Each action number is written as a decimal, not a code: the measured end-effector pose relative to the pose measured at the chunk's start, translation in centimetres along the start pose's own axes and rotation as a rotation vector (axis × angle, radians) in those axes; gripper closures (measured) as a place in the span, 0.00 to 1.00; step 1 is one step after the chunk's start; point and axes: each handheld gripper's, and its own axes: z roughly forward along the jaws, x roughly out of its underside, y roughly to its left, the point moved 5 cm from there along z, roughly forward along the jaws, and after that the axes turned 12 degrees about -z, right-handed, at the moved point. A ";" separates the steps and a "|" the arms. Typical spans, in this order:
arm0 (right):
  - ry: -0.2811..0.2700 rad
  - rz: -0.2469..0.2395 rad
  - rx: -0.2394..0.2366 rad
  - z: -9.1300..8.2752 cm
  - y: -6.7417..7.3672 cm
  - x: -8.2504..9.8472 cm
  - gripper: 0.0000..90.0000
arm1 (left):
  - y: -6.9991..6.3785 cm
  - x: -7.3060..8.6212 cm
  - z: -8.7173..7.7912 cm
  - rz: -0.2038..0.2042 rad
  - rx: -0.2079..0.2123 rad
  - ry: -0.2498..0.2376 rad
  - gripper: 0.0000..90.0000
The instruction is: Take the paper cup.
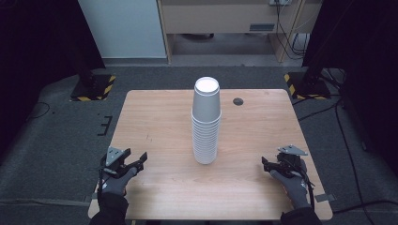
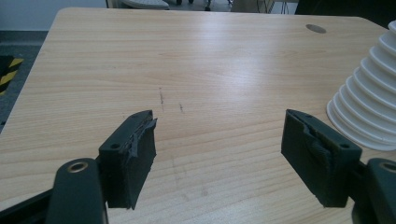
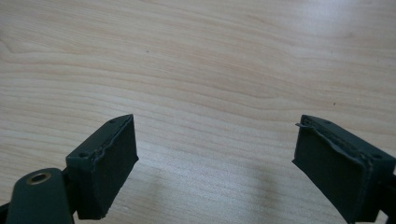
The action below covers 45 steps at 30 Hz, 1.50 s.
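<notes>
At table (image 1: pixel 155 117) centre: cup stack (image 1: pixel 206 123), inverted | we flank it, left gripper (image 1: pixel 137 161) and right gripper (image 1: pixel 268 165) both released, empty | we judge it light, crushable, tippy; grasp the top cup's sides.

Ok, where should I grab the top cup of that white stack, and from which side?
Take the top cup across its tapered wall, above the packed rims of the stack. The cups stand upside down, so no open rim offers itself. Probably come in level from the near side with the open left gripper.
</notes>
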 end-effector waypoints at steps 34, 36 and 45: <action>-0.235 -0.020 0.012 -5.3 -0.2 -4.1 0.14 | -0.9 0.8 0.4 0.022 0.022 0.005 0.26; -0.242 -0.026 0.013 -5.5 -0.1 -4.3 0.14 | -0.8 0.7 0.3 0.022 0.022 0.003 0.25; -0.294 -0.028 -0.008 -6.9 0.3 -6.3 0.14 | -0.9 0.7 0.5 0.024 0.027 0.006 0.25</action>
